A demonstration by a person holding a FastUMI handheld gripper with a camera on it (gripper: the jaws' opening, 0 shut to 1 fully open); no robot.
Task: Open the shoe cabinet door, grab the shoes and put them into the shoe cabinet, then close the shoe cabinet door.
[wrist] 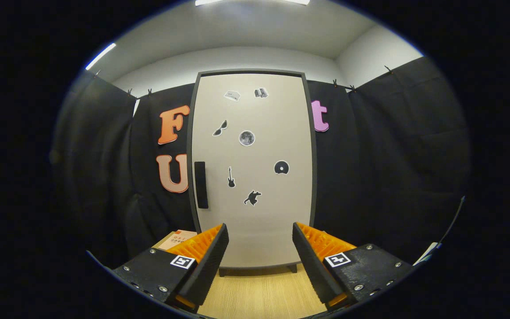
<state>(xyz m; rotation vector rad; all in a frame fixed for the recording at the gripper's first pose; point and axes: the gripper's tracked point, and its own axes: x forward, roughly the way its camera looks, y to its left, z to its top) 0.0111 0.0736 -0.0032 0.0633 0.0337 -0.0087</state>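
Facing the tall off-white shoe cabinet (255,177), door closed, with the tongs (259,252) spread wide and holding nothing.

Dark grey edging frames the cabinet's flat pale door, which carries small black-and-white stickers and a black vertical bar handle (200,184) near its left edge. It stands on short dark feet on the light wood-grain floor (261,294), against the black cloth wall, straight beyond the gap between the fingers, well apart from them.

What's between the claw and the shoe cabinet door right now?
Just bare wooden floor in the gripper view; the open claw holds nothing, and the closed shoe cabinet door stands beyond it.
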